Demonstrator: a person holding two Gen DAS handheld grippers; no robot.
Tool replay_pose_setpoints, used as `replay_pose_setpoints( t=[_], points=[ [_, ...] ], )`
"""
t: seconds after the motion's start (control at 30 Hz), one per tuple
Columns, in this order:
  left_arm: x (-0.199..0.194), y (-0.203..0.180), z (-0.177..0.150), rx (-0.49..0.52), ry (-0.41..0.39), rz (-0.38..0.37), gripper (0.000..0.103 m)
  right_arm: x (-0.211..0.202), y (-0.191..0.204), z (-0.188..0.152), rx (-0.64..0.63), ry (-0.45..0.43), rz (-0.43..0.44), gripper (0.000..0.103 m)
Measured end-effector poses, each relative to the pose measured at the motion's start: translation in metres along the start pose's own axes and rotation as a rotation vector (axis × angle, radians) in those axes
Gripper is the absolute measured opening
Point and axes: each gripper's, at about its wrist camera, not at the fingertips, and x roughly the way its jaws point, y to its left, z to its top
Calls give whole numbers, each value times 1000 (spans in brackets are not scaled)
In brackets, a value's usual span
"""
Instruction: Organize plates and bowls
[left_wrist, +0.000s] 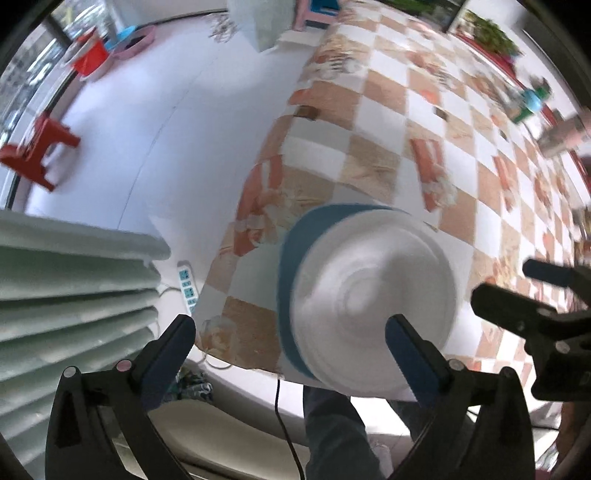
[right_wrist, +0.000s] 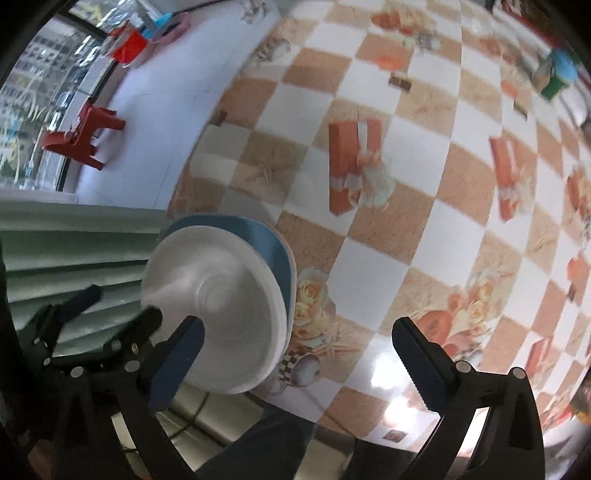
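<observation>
A stack of white bowls (left_wrist: 373, 299) sits on a blue plate (left_wrist: 291, 280) near the front edge of the checkered table (left_wrist: 388, 122). My left gripper (left_wrist: 291, 332) is open and empty, its jaws standing to either side in front of the stack, not touching it. My right gripper (right_wrist: 299, 343) is open and empty, just right of the same stack (right_wrist: 214, 306) and the blue plate (right_wrist: 271, 243). The right gripper also shows in the left wrist view (left_wrist: 517, 291). The left gripper also shows in the right wrist view (right_wrist: 107, 310).
A pale green slatted rack (left_wrist: 74, 288) stands left of the table. A power strip (left_wrist: 186, 286) lies on the floor. A red stool (left_wrist: 37, 151) and coloured tubs (left_wrist: 110, 51) stand farther off. Small bottles (left_wrist: 532, 99) sit at the table's far right.
</observation>
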Motion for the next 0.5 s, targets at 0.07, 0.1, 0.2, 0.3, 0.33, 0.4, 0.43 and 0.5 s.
replay_pose_setpoints(
  t=[0.07,0.1,0.2,0.3,0.33,0.4,0.43,0.5],
  points=[
    [-3,-7,-4,47,-21,30,103,-8,6,-4,-30,-21,-17,102],
    [-6,-11,-6,69,-34,54,103,-13,7,-7,-44,-33,-21,102],
    [-14,-21,-9,107,-51,82,103,-25,9,-12,-61,-45,-29,102],
    [-20,-26,-9,128,-48,55,103,-34,8,-14,-58,-46,-38,102],
    [-21,-28,-9,137,-46,53,103,-39,5,-15,-55,-48,-37,102],
    [-25,-32,-8,156,-47,46,103,-43,5,-18,-44,-55,-36,102],
    [-27,-33,-9,161,-50,44,103,-44,7,-19,-39,-59,-38,102],
    [-30,-36,-8,174,-54,40,103,-47,4,-23,-21,-68,-44,102]
  ],
)
